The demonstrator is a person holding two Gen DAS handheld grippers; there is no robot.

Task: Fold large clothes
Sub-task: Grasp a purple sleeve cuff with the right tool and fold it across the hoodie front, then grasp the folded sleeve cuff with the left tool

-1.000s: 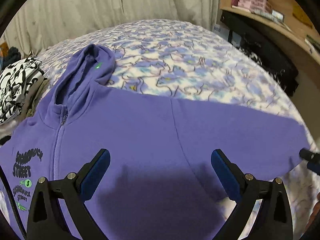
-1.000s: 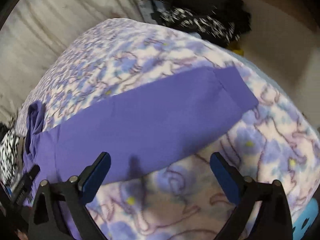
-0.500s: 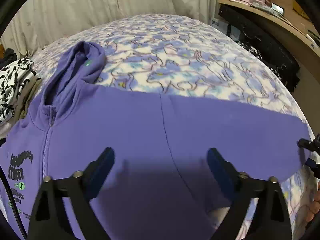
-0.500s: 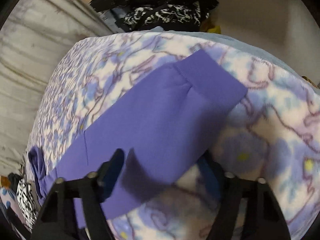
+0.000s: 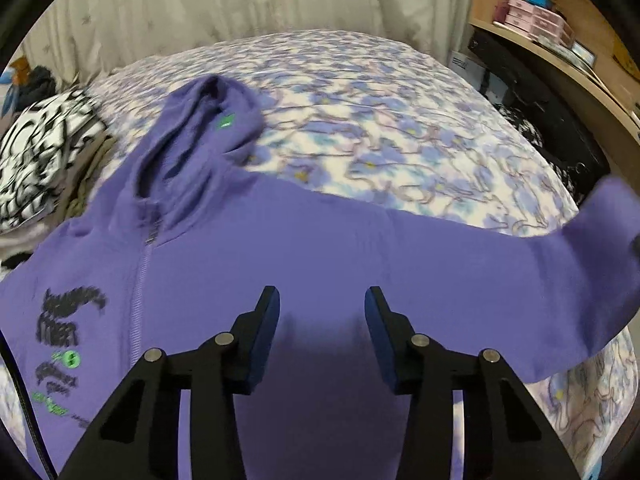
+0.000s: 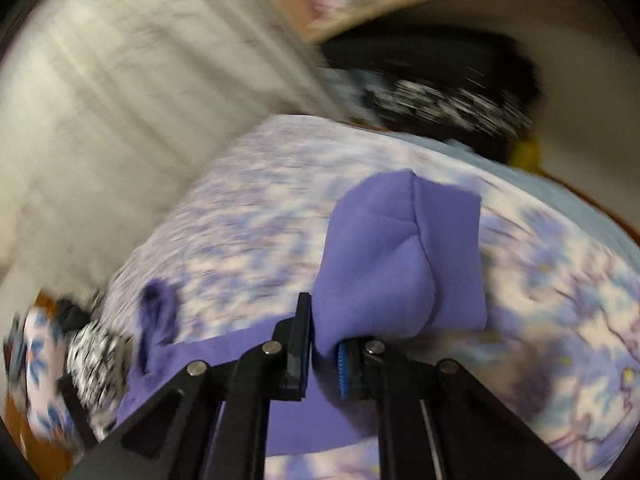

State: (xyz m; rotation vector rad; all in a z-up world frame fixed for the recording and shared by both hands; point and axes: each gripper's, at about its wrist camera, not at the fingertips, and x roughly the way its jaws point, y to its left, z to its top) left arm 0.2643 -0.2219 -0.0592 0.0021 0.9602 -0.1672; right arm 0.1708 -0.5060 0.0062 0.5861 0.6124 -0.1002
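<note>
While the purple zip hoodie (image 5: 256,264) lies face up across the bed (image 5: 400,128) with its floral bedspread, the left claw (image 5: 318,300) hangs just above the chest panel, right of the zipper (image 5: 142,280), its blue-padded fingers (image 5: 267,320) standing apart with nothing between them. Its hood (image 5: 212,120) points toward the pale curtain (image 5: 240,4) at the far side, and black and green lettering (image 5: 64,328) runs down the chest left of the zip. One sleeve (image 5: 560,276) stretches out to the right, and its cuff end lifts off the bedspread at the frame's edge. A black-and-white patterned garment (image 5: 36,148) sits beside the hood on the left, and a wooden shelf (image 5: 560,52) with pink boxes (image 5: 532,24) stands to the right.

From the right wrist view, which is blurred, the right claw (image 6: 324,340) is clamped on the sleeve (image 6: 400,256) near the cuff, the purple fabric bunched and rising above the fingers (image 6: 300,344). Behind and to the left, the hoodie's body (image 6: 248,360) spreads over the bed (image 6: 560,300), with the hood (image 6: 156,316) dim at far left. Dark clothing (image 6: 440,96) is piled beyond the bed.
</note>
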